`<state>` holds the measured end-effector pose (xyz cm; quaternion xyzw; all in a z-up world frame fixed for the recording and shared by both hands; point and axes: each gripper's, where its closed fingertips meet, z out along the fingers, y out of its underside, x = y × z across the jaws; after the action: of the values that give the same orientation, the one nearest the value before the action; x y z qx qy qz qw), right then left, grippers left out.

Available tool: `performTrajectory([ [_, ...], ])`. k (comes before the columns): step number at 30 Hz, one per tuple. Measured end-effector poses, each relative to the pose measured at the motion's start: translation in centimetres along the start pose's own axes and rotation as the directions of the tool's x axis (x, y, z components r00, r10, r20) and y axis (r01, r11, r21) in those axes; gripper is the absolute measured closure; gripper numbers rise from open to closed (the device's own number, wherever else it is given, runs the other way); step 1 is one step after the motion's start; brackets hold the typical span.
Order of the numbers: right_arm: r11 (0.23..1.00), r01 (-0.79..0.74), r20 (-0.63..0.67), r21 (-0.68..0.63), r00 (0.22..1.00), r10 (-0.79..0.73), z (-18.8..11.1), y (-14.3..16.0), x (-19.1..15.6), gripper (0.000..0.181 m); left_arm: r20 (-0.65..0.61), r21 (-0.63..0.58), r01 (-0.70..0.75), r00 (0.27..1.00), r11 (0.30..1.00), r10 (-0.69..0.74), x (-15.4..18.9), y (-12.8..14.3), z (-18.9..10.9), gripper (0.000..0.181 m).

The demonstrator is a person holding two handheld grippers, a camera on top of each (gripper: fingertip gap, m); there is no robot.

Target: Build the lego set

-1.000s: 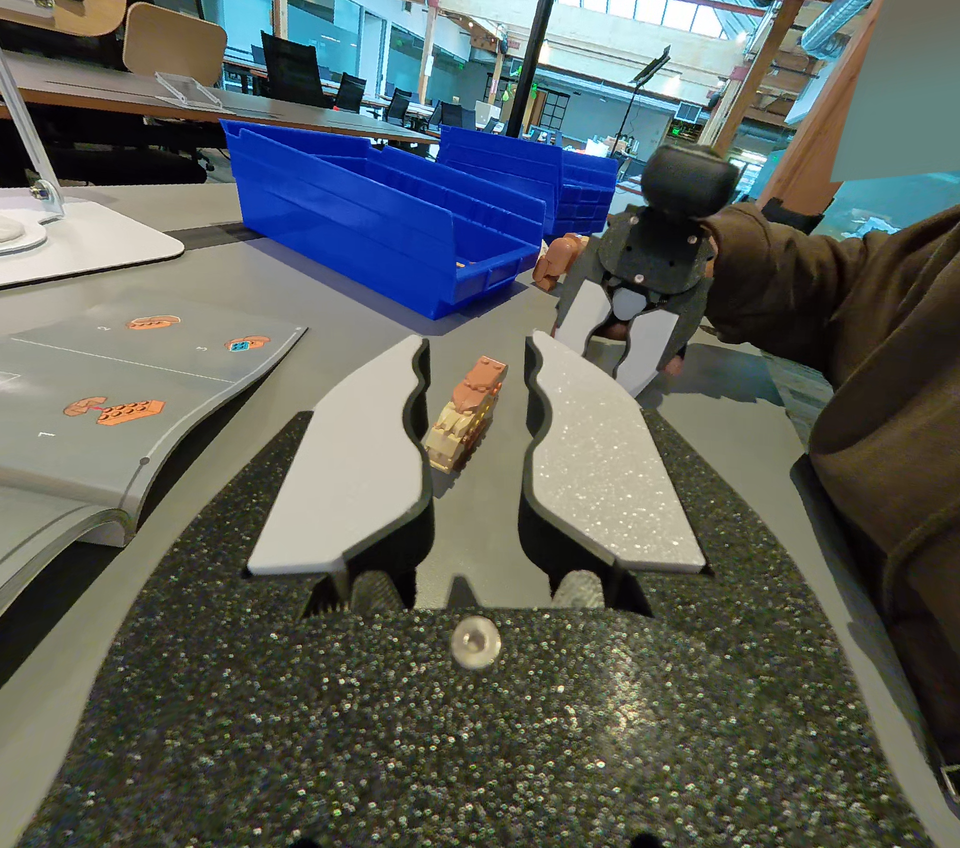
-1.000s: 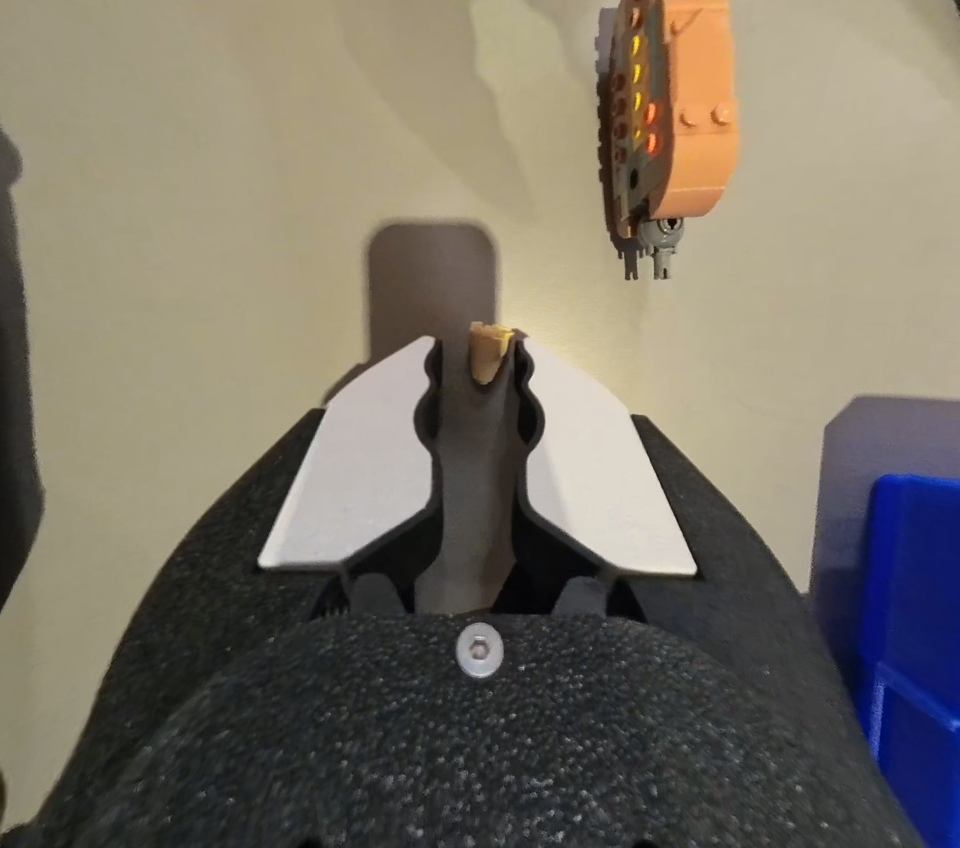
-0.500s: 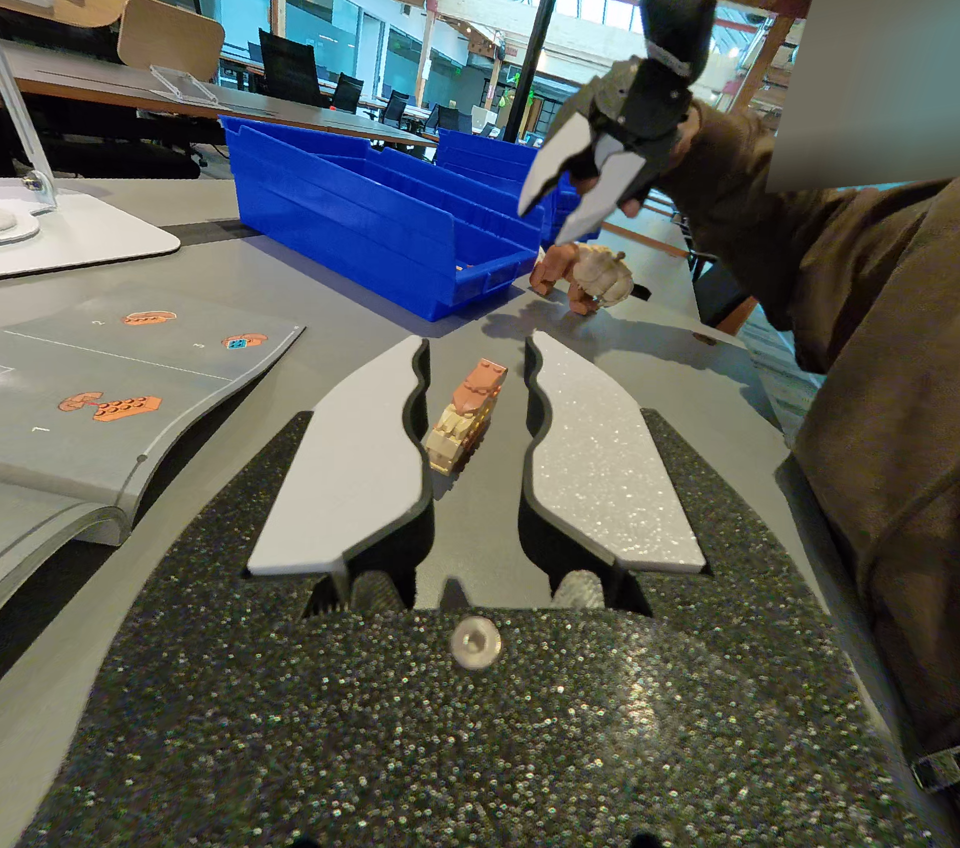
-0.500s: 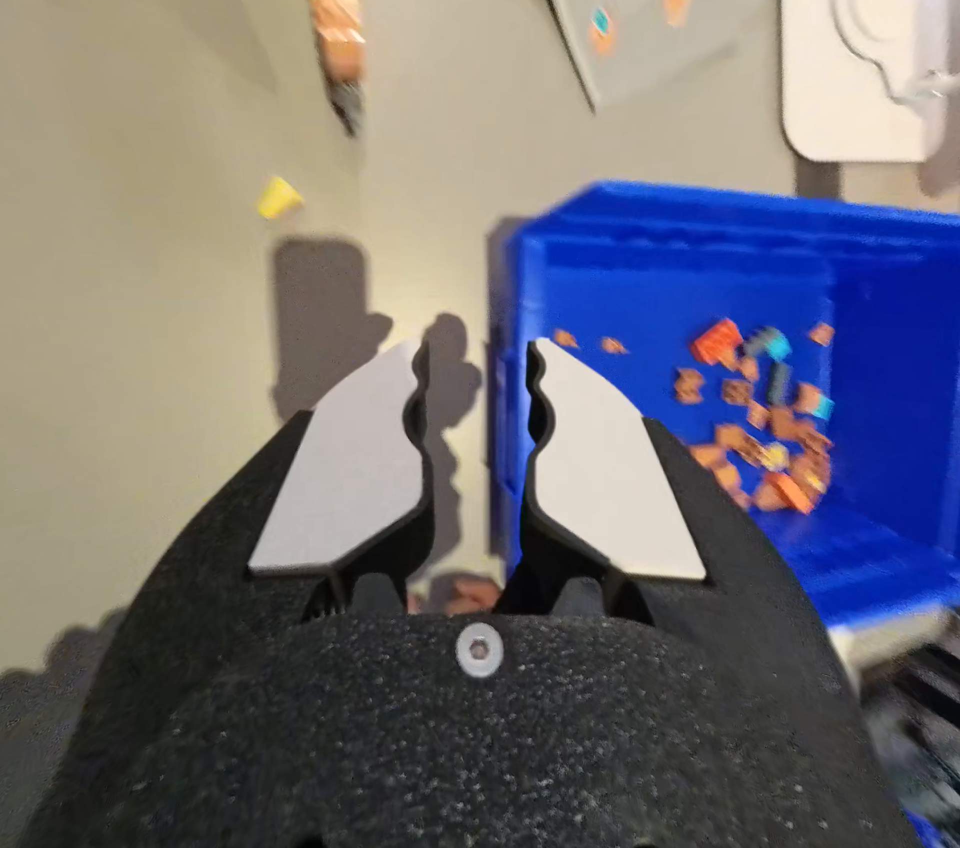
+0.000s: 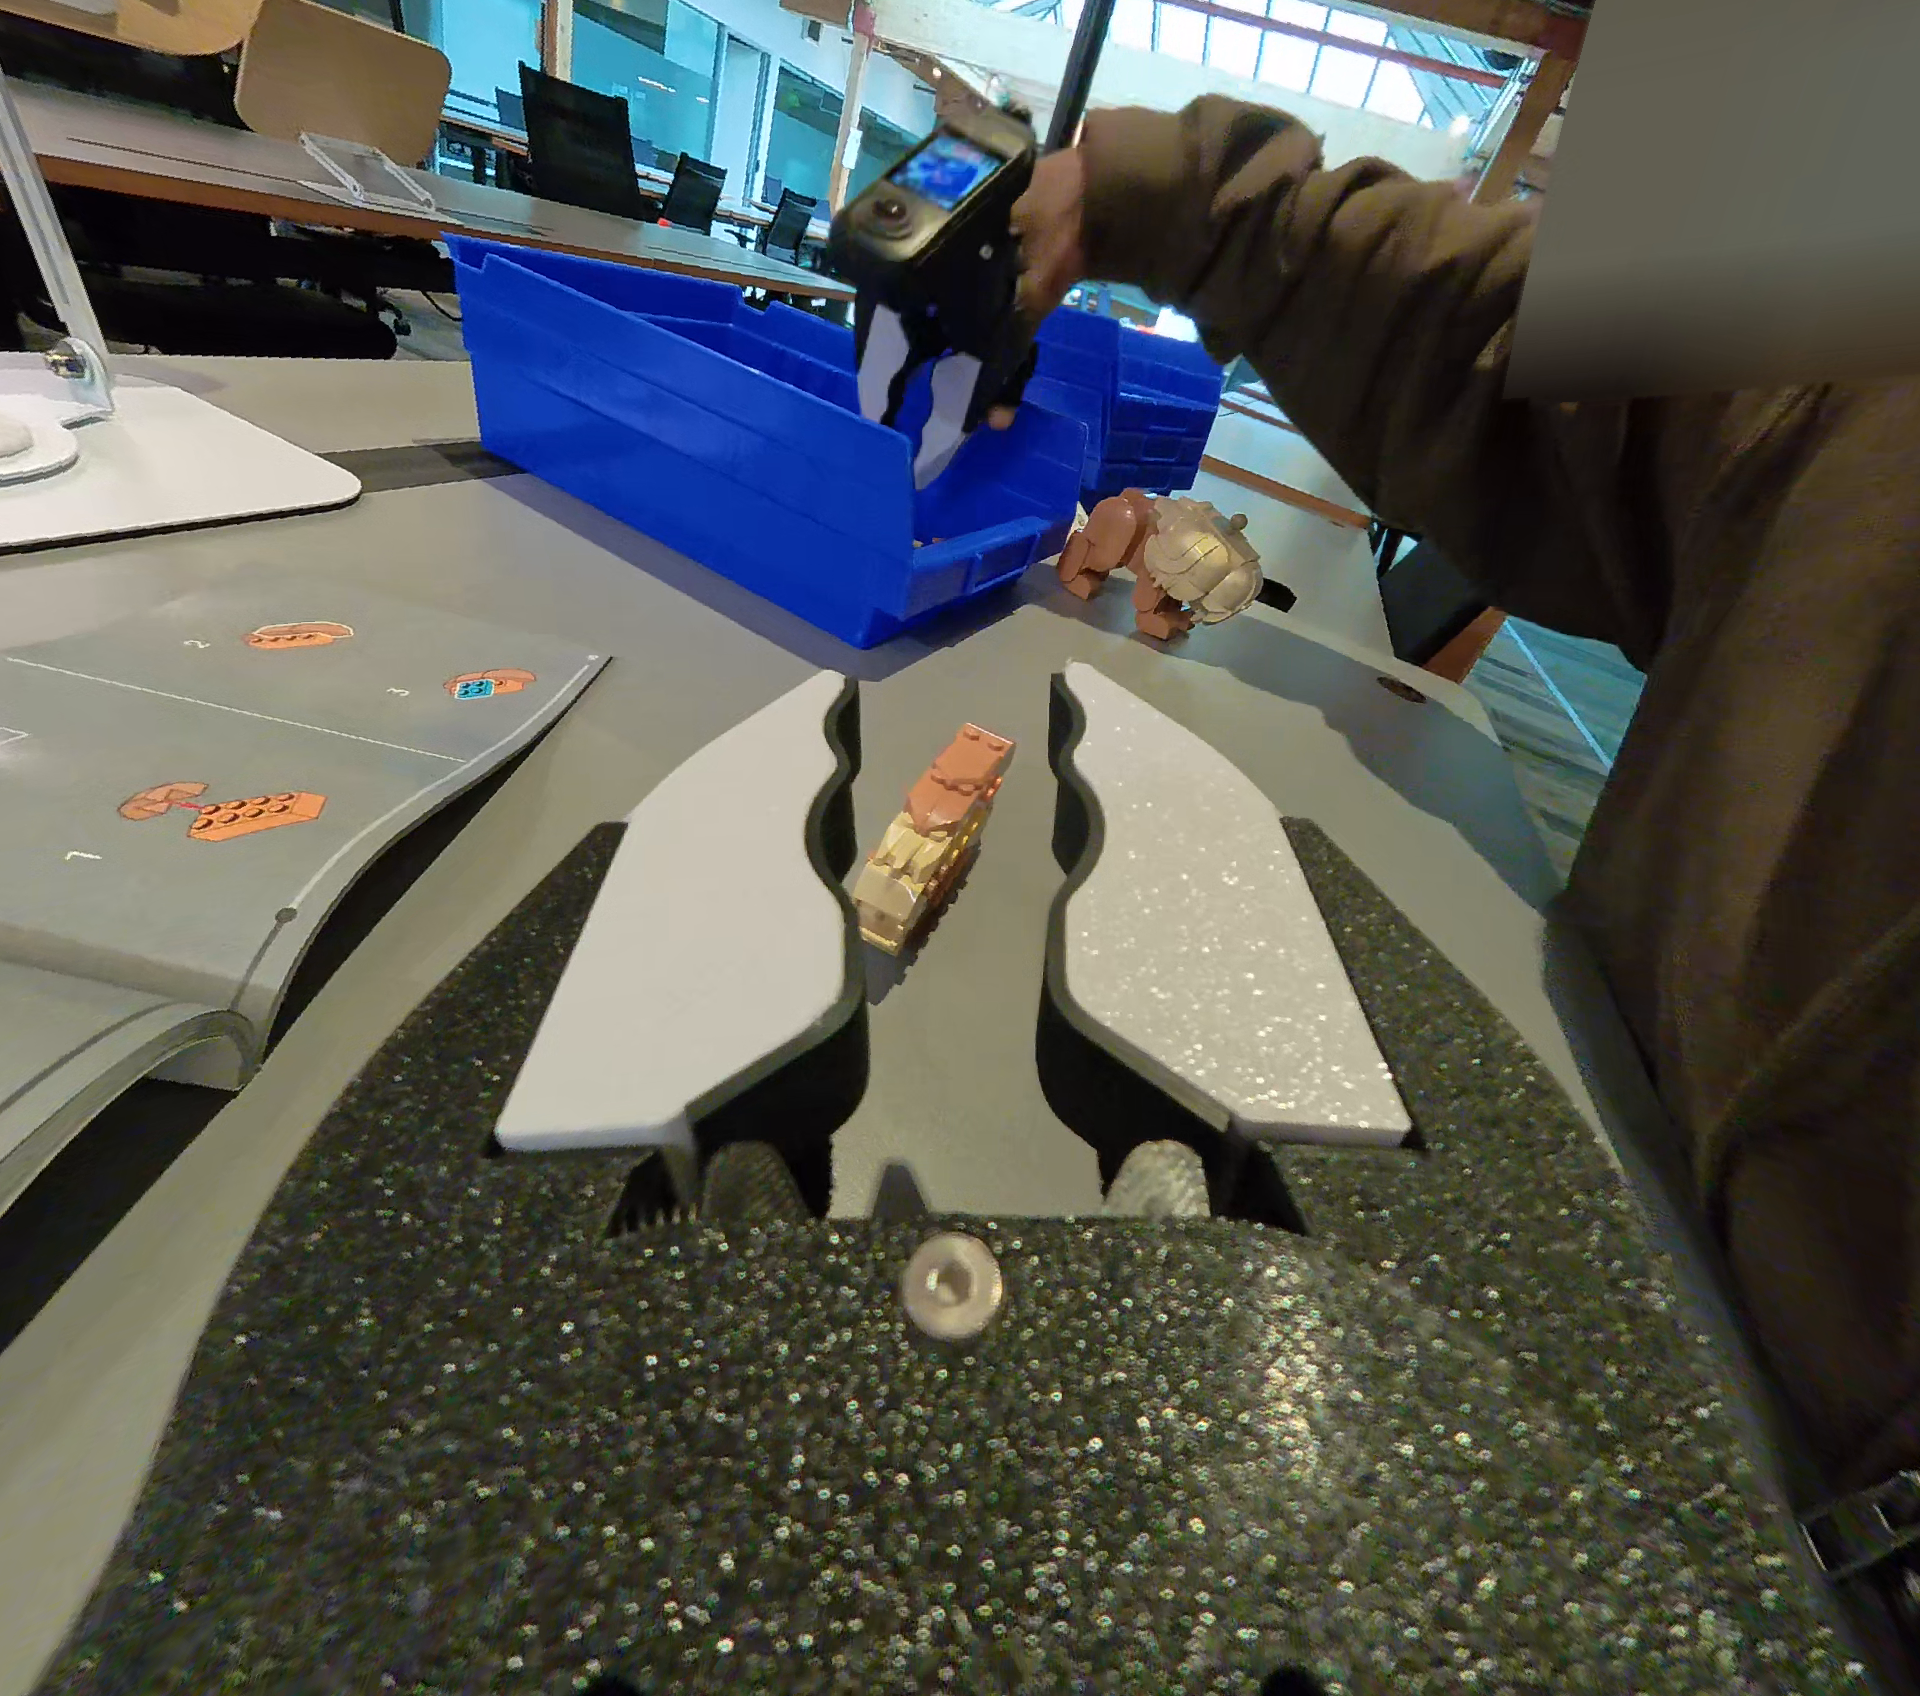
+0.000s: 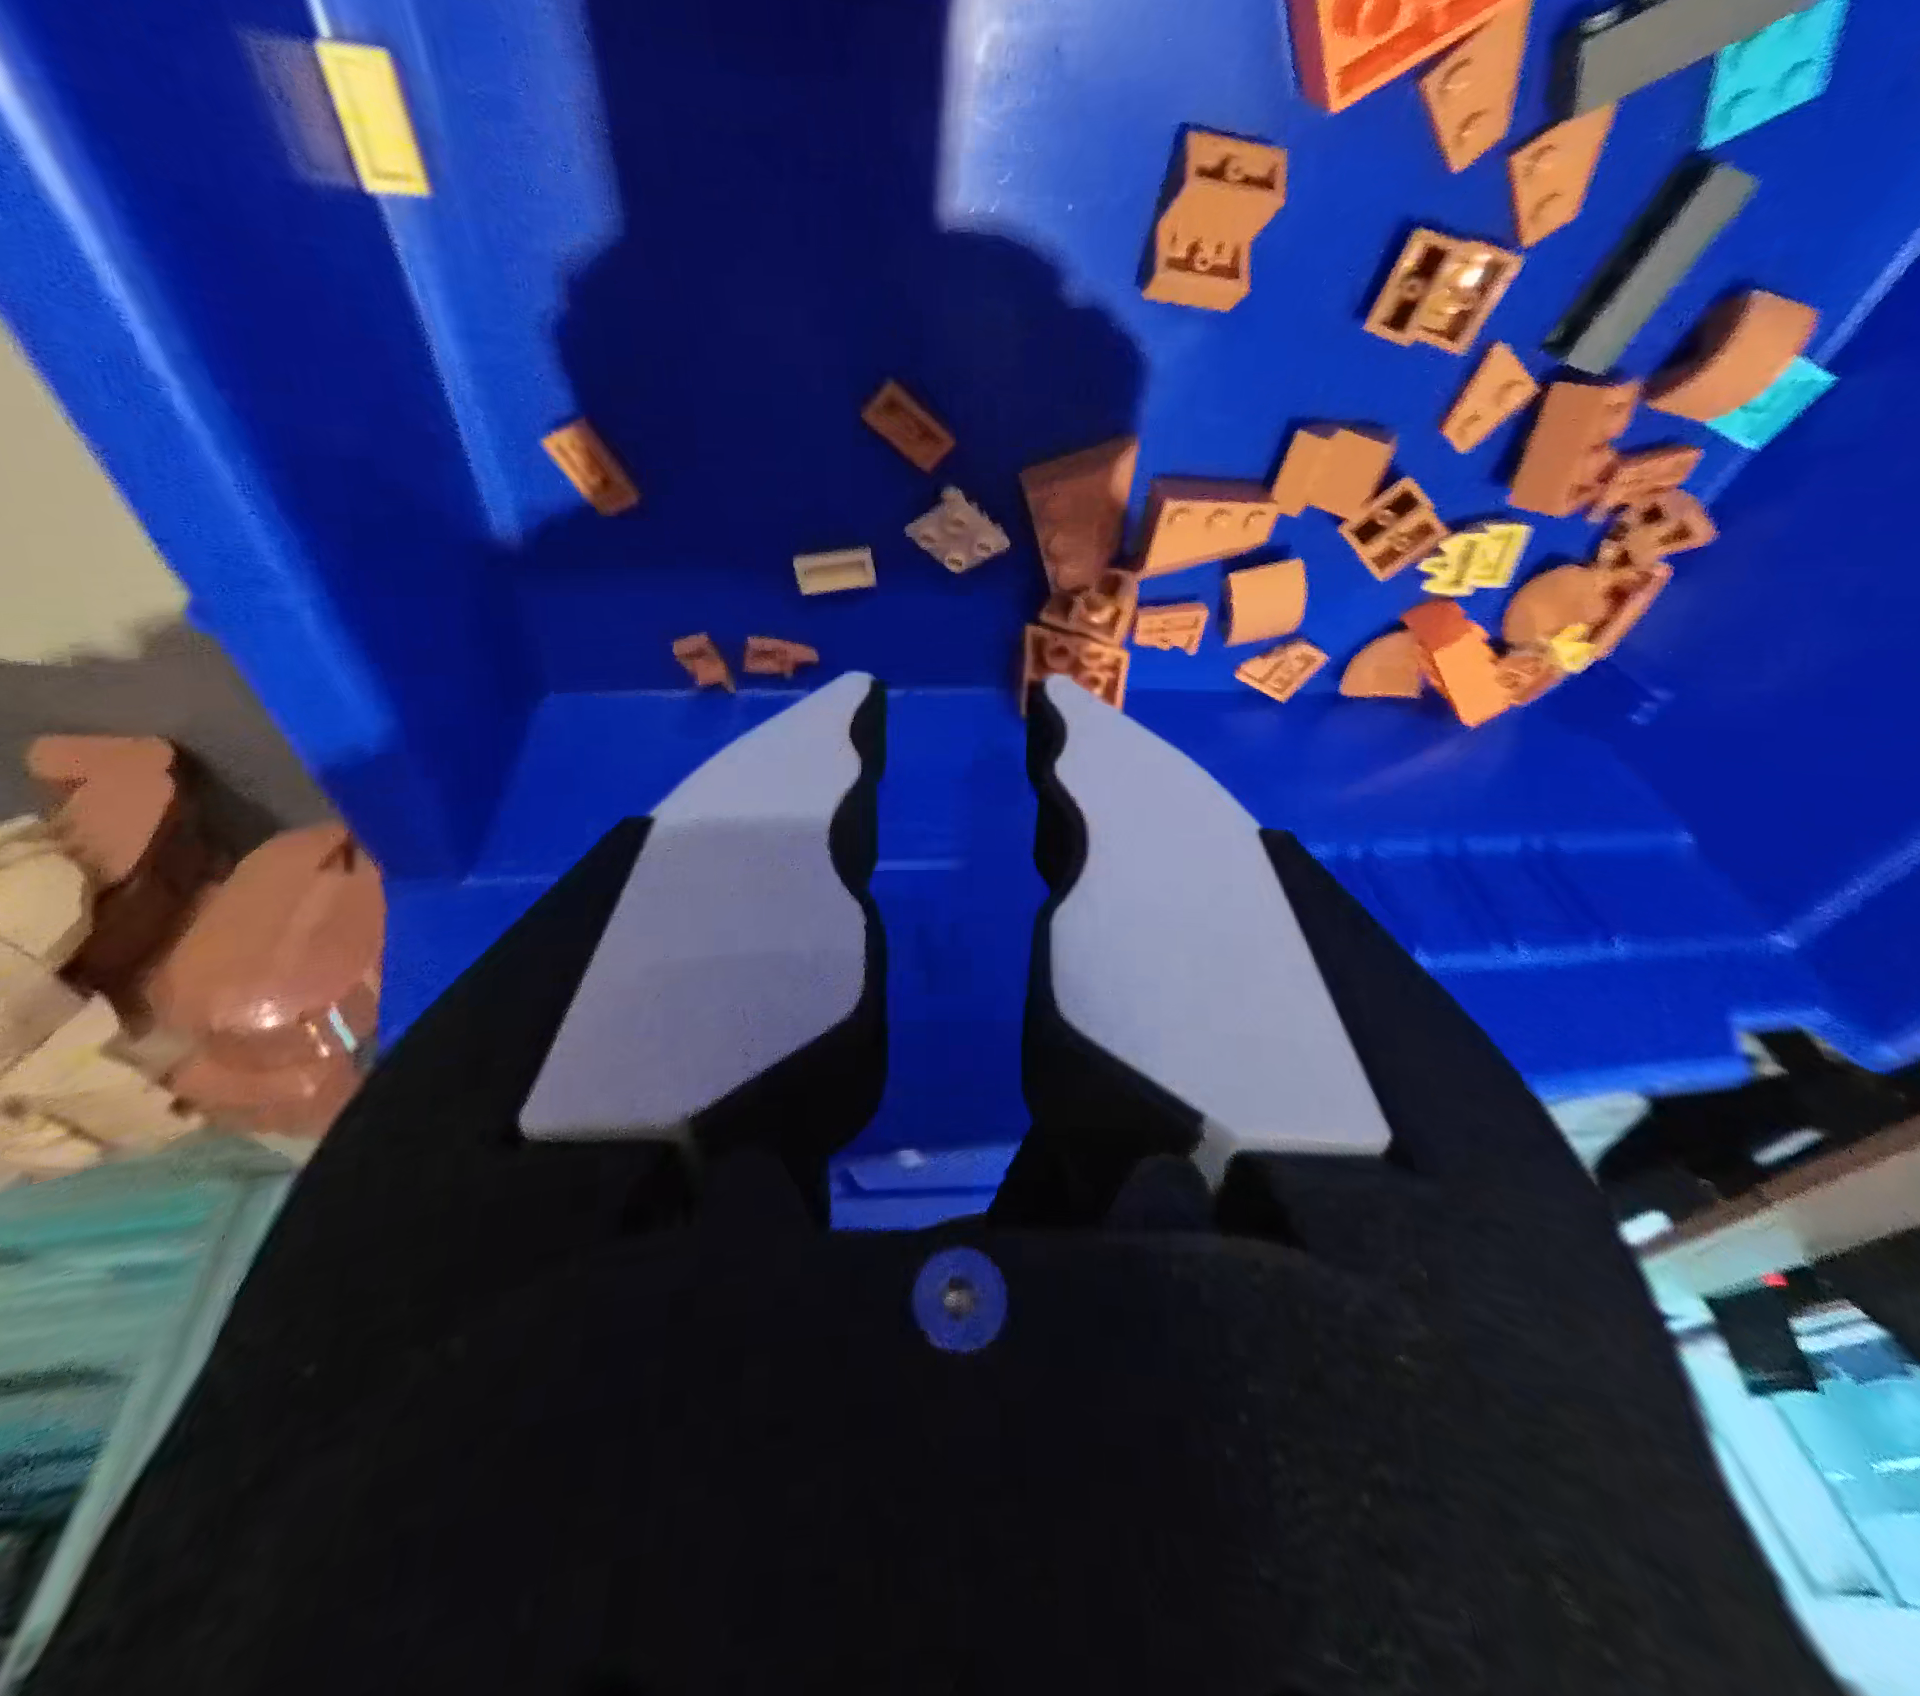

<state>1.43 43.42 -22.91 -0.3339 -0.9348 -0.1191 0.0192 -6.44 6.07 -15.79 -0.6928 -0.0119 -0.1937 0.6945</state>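
Between the parted fingers of the left hand-held gripper, a small tan-and-brown brick assembly lies on the grey table; the fingers stand to either side and touch nothing, so this gripper is released and empty. At 9 o'clock from it an open instruction booklet lies flat. At 12 o'clock sits a blue bin, and at about 1 o'clock, just beside the bin's near corner, stands a larger brown-and-cream brick figure.

Over that bin the right hand-held gripper points down with its jaws apart and nothing between them. Loose orange, tan, grey, yellow and teal bricks lie scattered on the bin floor, thickest toward 2 o'clock of the fingertips; a few small tan plates lie near 12 o'clock.

These pieces look light, hard and smooth, likely to skid or tip if pinched on a slope or a studded top. Flat opposite side walls seem the safest hold, taken squarely. The thin plates lie flush and would probably need an edge lifted first. The small assembly is likely fragile at its joints, so it should be gripped across its thickest middle
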Motion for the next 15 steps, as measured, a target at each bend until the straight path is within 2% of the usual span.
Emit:
performTrajectory([
  [4, 0.995, -0.096, 0.048, -0.037, 0.994, 0.097, 1.9, 0.1, 0.1, 0.159, 0.0, -0.002, -0.007, 1.0, 1.0, 0.007, 0.1, 0.0, 0.0, 0.146],
  [9, 0.981, -0.187, 0.127, -0.045, 0.973, 0.191, 2.1, -0.3, -0.3, 0.163, 0.001, -0.011, -0.018, 1.0, 1.0, 0.018, 0.2, 0.2, 0.1, 0.146],
  [15, 0.956, -0.268, 0.157, -0.118, 0.946, 0.285, 2.5, -0.4, -0.3, 0.157, 0.003, -0.009, -0.019, 1.0, 1.0, 0.019, 0.2, 0.1, 0.1, 0.147],
])
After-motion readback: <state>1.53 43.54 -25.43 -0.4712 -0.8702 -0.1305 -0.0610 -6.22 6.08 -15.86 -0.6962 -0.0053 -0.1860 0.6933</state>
